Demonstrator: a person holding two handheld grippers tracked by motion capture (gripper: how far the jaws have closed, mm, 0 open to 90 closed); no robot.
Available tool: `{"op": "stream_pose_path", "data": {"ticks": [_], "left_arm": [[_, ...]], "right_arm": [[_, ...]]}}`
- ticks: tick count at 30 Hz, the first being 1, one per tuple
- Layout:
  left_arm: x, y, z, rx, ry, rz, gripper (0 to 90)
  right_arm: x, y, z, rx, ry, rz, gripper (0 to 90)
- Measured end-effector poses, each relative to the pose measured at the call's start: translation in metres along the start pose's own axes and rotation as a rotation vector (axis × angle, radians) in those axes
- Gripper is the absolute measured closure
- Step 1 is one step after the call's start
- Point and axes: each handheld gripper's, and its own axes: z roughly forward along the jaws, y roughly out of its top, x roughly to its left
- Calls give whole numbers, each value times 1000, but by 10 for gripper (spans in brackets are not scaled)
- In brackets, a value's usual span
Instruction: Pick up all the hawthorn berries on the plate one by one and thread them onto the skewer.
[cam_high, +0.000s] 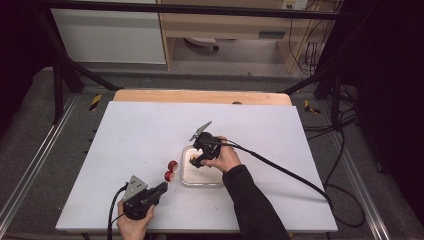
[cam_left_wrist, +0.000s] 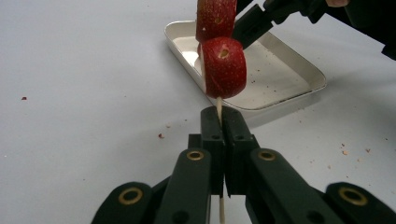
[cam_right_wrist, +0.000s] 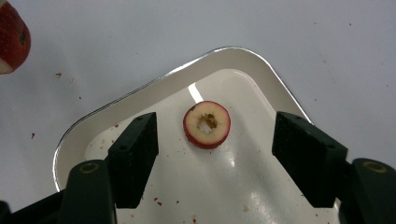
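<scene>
The white bench (cam_high: 150, 135) has lots of bare room on its left half and along its far edge.

Near the front edge, left of the middle, a hand (cam_high: 132, 226) holds the left hand-held gripper (cam_high: 161, 189). Its jaws are pressed tight together on a thin wooden stick (cam_left_wrist: 218, 108). Two red fruit slices (cam_left_wrist: 223, 65) are stuck on the stick, one just past the other, and each has a small hole in it. From the high view the slices (cam_high: 171, 170) sit just beside the left edge of the tray. There is open bench all around this gripper on its left side and behind it, up to the front edge.

A little right of the bench's middle lies a shallow white tray (cam_high: 186, 177) with rounded corners. It is well away from every edge of the bench. One round fruit slice (cam_right_wrist: 207, 124) lies flat in the tray, near one of its corners. It has a red rim, a pale inside and a hole in the middle. Small crumbs dot the tray floor and the bench around it.

The right hand-held gripper (cam_high: 196, 161) is over the tray, held by the other hand (cam_high: 226, 159). Its jaws stand wide apart, one on each side of the flat slice, and do not touch it.

The right side of the bench is bare but for a black cable (cam_high: 280, 170) trailing towards the right front corner.
</scene>
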Motion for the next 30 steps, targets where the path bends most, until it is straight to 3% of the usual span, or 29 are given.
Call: {"op": "stream_pose_path", "data": {"ticks": [6,18,24,30], "left_arm": [[1,0,1,6,-3,1,885],[3,-1,0,11,-7,3,885],[3,-1,0,14,-5,5,885],[3,-1,0,15,-6,4,885]], "right_arm": [[-1,6,9,68,29,-88,393],[-2,13,23,133,71,-157,513],[-4,14,27,150,82,-166,598],[-3,15,24,148,84,-122,614]]}}
